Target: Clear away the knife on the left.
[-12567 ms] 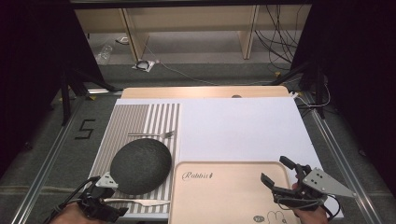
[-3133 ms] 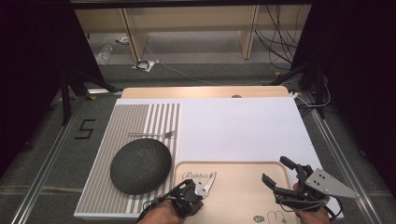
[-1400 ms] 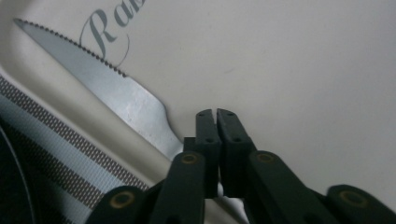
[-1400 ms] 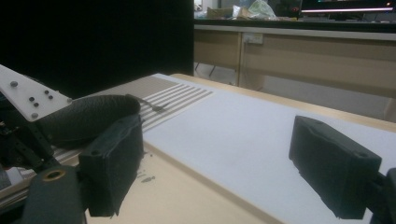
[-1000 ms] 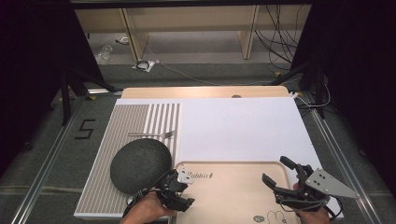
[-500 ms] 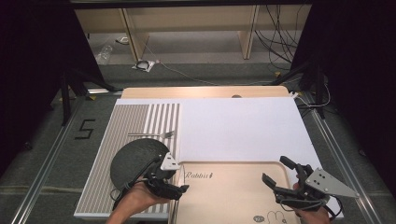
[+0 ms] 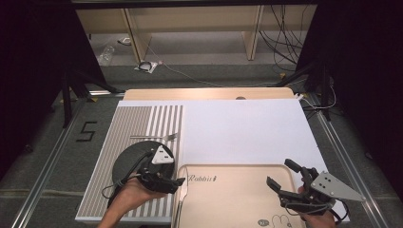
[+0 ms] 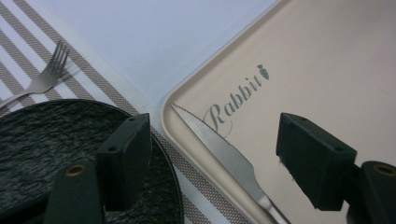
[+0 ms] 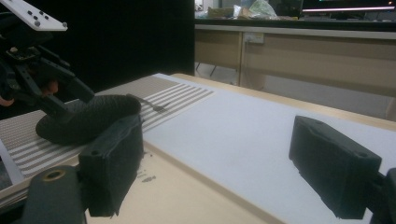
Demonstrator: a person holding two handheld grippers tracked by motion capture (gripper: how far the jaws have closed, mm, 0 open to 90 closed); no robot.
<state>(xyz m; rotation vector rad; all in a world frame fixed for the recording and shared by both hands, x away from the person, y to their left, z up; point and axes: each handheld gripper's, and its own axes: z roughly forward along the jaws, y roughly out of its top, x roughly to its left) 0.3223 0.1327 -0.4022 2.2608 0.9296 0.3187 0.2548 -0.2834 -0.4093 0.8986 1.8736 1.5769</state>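
"Rabbit" print on tray, knife beside

Black plate; beige tray; grey-white striped mat.

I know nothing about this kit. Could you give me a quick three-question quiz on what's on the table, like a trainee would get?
1. True or false: the knife lies on the striped mat.
2. Where is the fork? A) in the tray; B) on the striped mat, beyond the dark plate; C) on the floor.
3. Is the left gripper holding anything?

Key:
1. False: it lies in the tray, along its left edge.
2. B.
3. No: its jaws are open and have just been opening, and the knife lies free below them.
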